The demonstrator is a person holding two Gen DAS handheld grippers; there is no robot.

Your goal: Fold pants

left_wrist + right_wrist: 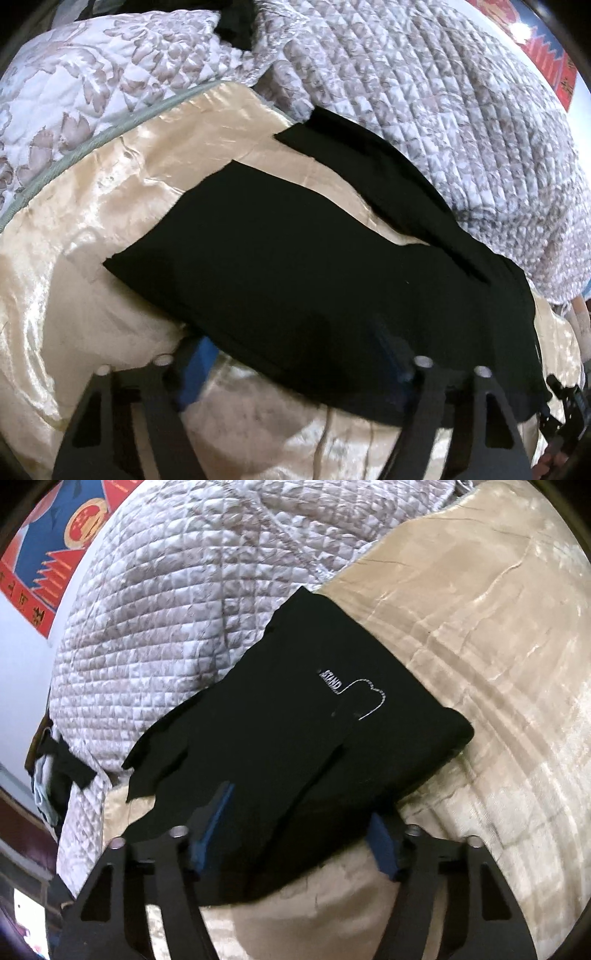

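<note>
- While the black pants (pixel 295 266) lie on a cream sheet (pixel 92 221) beside a quilt (pixel 424 110), the left gripper (pixel 295 354) gapes at their near edge.
- Right gripper (pixel 301 819): fingers (pixel 214 816) spread, straddling the pants (pixel 295 720).

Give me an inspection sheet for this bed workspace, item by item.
Surface: shiny cream bedspread, wrinkled.
Job's things: black pants, partly folded, white logo up.
Clutter: quilted floral blanket heaped behind; dark garment on it.
Grippers: left gripper and right gripper both open, fingers straddling the pants' near edge.
Cables: nothing seen.
Surroundings: red and blue poster on the wall.
</note>
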